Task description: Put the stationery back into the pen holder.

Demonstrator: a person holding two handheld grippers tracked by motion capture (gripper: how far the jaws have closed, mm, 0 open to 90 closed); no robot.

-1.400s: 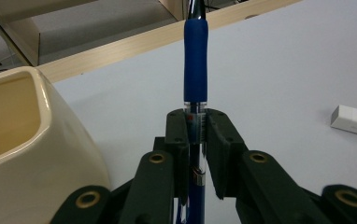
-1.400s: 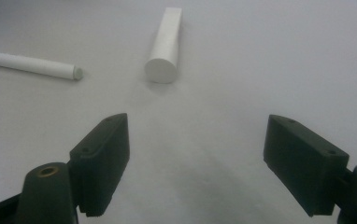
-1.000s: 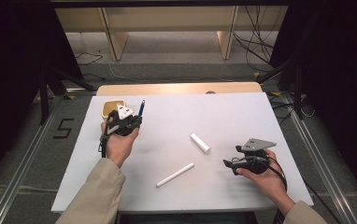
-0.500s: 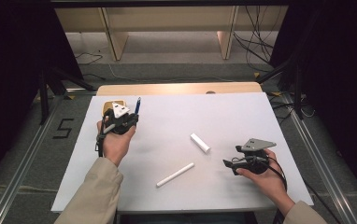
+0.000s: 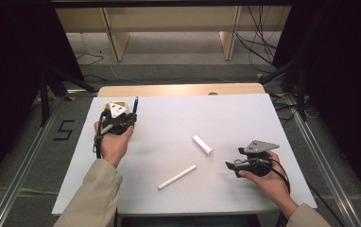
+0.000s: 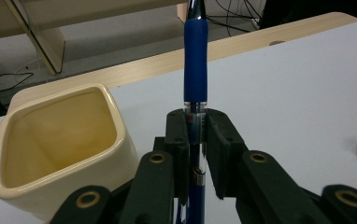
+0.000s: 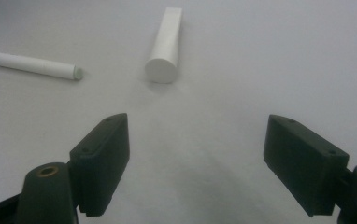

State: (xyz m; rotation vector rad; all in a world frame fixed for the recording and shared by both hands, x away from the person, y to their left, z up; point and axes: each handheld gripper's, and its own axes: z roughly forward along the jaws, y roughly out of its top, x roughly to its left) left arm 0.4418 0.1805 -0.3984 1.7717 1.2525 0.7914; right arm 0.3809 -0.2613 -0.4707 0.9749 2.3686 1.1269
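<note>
My left gripper is shut on a blue pen, which stands upright between its jaws with the tip end up. Just left of it in the left gripper view sits a cream square cup, empty inside; in the high view the cup peeks out behind the gripper at the table's far left. My right gripper rests low at the right of the table, jaws wide apart with nothing between them. Ahead of it lie a short thick white cylinder and a thin white pen.
The white table top has a wooden strip along its far edge. The thick cylinder and thin white pen lie mid-table between the hands. Wooden shelf legs and cables stand on the floor beyond.
The left hand with the blue pen has shifted slightly toward the far left, closer over the cup. The right hand has stayed still.
</note>
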